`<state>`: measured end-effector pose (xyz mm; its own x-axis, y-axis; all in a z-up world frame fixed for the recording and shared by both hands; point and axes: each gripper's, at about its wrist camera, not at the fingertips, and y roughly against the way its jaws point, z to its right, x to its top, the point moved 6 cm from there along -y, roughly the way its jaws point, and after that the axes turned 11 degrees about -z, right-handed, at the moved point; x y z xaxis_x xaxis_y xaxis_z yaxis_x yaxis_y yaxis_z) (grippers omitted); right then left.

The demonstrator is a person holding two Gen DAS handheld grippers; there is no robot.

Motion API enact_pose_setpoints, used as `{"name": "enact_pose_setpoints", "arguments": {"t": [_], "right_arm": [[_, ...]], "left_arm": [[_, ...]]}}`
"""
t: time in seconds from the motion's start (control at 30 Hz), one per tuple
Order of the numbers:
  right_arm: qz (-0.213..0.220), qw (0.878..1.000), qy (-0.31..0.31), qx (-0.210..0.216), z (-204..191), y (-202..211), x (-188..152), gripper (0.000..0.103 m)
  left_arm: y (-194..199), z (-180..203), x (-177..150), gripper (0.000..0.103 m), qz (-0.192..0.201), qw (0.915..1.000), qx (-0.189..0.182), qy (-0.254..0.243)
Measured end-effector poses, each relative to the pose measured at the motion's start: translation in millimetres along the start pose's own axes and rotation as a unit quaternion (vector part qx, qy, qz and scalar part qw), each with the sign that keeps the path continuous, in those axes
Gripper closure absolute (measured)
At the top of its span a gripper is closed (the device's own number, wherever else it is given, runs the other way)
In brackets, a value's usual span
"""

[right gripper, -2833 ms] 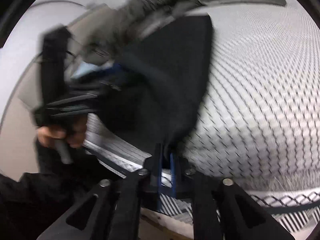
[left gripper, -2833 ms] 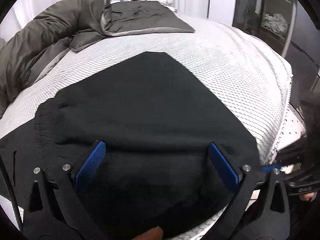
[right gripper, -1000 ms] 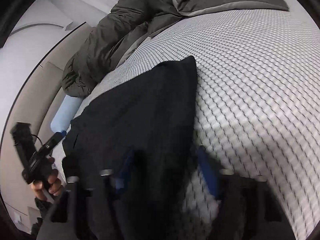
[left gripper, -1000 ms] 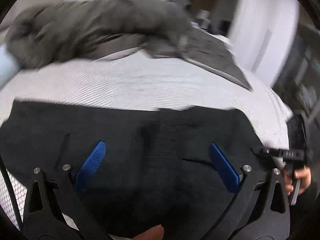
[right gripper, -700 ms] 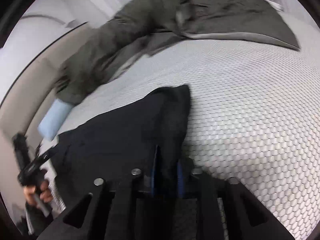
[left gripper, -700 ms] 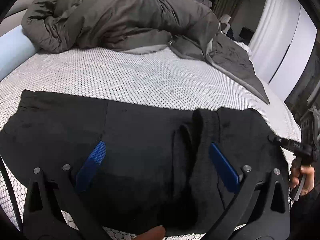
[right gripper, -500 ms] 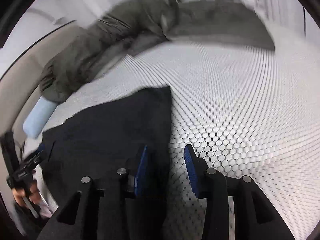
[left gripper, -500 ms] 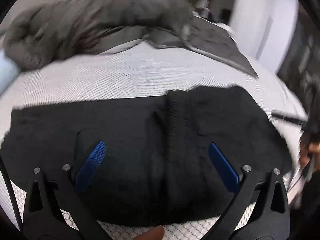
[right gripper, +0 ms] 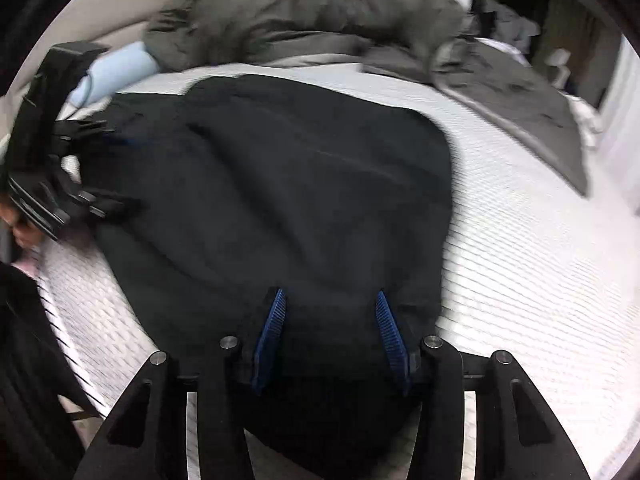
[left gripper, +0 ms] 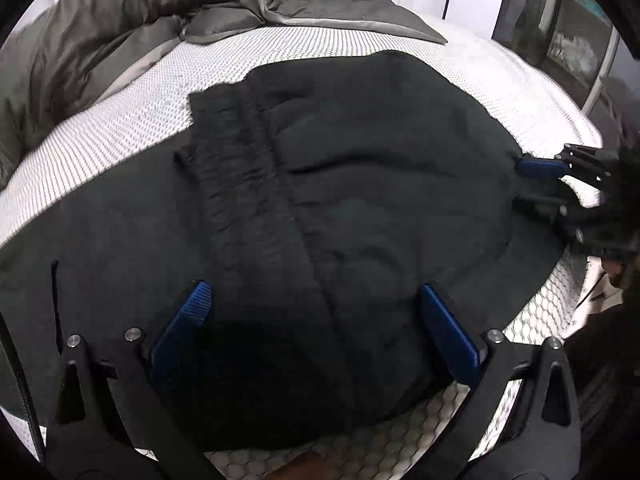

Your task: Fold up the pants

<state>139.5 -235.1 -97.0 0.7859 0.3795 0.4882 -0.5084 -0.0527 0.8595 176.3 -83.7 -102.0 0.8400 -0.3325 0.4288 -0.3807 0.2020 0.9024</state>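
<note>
Black pants lie folded on the white mesh mattress, the gathered waistband lying across the lower layer. My left gripper is open just above the near edge of the pants, holding nothing. My right gripper is open over the other end of the pants. The right gripper also shows in the left wrist view at the right edge of the pants. The left gripper shows in the right wrist view at the left.
A crumpled grey duvet lies along the far side of the bed and also shows in the right wrist view. A pale blue pillow sits at the head. The mattress edge drops off at the right.
My right gripper was shut on the pants' end, carried it over, then opened and let go. The pants now lie folded with the waistband on top. The left gripper stayed open.
</note>
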Motion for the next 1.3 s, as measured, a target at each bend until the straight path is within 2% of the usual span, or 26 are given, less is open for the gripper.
{"name": "enact_pose_setpoints", "arguments": {"t": [0.03, 0.13, 0.27, 0.4, 0.47, 0.5, 0.53, 0.6, 0.63, 0.67, 0.7, 0.77, 0.8, 0.83, 0.87, 0.97, 1.07, 1.17, 1.27, 1.3], "right_arm": [[-0.002, 1.0, -0.02, -0.003, 10.9, 2.6, -5.2, 0.055], [0.003, 0.996, -0.077, 0.038, 31.5, 10.6, -8.3, 0.055], [0.06, 0.989, -0.11, 0.075, 28.5, 36.1, 25.9, 0.054], [0.047, 0.985, -0.131, 0.1, 15.9, 17.4, 70.8, 0.054], [0.028, 0.984, -0.129, 0.119, 5.5, -0.2, 95.0, 0.054], [0.019, 0.986, -0.119, 0.118, 2.2, -7.3, 101.5, 0.054], [0.005, 0.989, -0.105, 0.108, -1.0, -16.9, 107.6, 0.054], [-0.035, 0.992, -0.088, 0.081, -1.7, -42.3, 104.2, 0.054], [-0.046, 0.994, -0.078, 0.068, -1.1, -51.9, 101.0, 0.054], [-0.044, 0.995, -0.067, 0.057, 0.7, -50.8, 97.9, 0.054], [-0.045, 0.997, -0.057, 0.034, 5.6, -48.2, 95.5, 0.054], [-0.048, 0.996, -0.057, -0.039, 22.3, -41.4, 90.4, 0.043], [-0.05, 0.994, -0.062, -0.069, 31.9, -39.5, 87.4, 0.042], [-0.053, 0.993, -0.072, -0.08, 41.0, -39.3, 84.4, 0.042], [-0.051, 0.993, -0.085, -0.065, 47.3, -38.0, 82.5, 0.042], [-0.027, 0.992, -0.122, -0.023, 55.8, -21.0, 86.8, 0.042], [0.024, 0.991, -0.129, 0.013, 51.2, 7.7, 102.7, 0.042], [0.045, 0.99, -0.125, 0.048, 37.2, 12.8, 133.0, 0.042], [0.03, 0.989, -0.115, 0.094, 17.5, -16.3, 160.7, 0.042], [0.022, 0.988, -0.112, 0.107, 13.9, -27.1, 161.2, 0.042]], "left_arm": [[3.5, -3.7, -1.6, 0.0, 0.004, 1.0, 0.004, 0.003], [25.7, -12.3, -2.4, 0.001, 0.038, 0.999, 0.003, 0.023], [58.8, -15.7, 21.8, 0.001, 0.108, 0.993, -0.004, 0.046], [47.7, 7.0, 67.2, 0.0, 0.102, 0.9948, 0.006, 0.007], [30.4, 14.1, 90.0, 0.002, 0.076, 0.9967, 0.019, -0.021], [21.8, 13.8, 100.1, 0.007, 0.057, 0.9978, 0.021, -0.027], [7.3, 12.7, 107.5, 0.012, 0.035, 0.9986, 0.025, -0.031], [-15.3, 0.3, 110.3, 0.031, 0.004, 0.9987, 0.049, -0.016], [-24.7, -9.6, 108.7, 0.033, -0.007, 0.9985, 0.054, -0.002], [-31.7, -22.6, 105.2, 0.032, -0.012, 0.998, 0.061, 0.013], [-33.4, -33.9, 101.4, 0.027, -0.008, 0.9977, 0.063, 0.026], [-32.3, -53.2, 98.2, 0.023, 0.002, 0.9973, 0.036, 0.065], [-33.1, -61.3, 98.9, 0.021, 0.003, 0.9958, 0.031, 0.086], [-34.0, -64.6, 98.0, 0.021, 0.003, 0.9951, 0.024, 0.095], [-34.0, -65.8, 98.6, 0.021, 0.006, 0.9951, 0.02, 0.097], [-22.2, -65.0, 103.3, 0.021, 0.018, 0.995, 0.04, 0.089], [12.8, -61.8, 108.2, 0.021, 0.068, 0.9926, 0.041, 0.092], [29.3, -52.5, 118.4, 0.021, 0.101, 0.9904, 0.021, 0.092], [6.9, -46.5, 131.7, 0.021, 0.07, 0.9932, 0.028, 0.088], [-2.4, -45.0, 135.1, 0.024, 0.056, 0.9942, 0.029, 0.087]]}}
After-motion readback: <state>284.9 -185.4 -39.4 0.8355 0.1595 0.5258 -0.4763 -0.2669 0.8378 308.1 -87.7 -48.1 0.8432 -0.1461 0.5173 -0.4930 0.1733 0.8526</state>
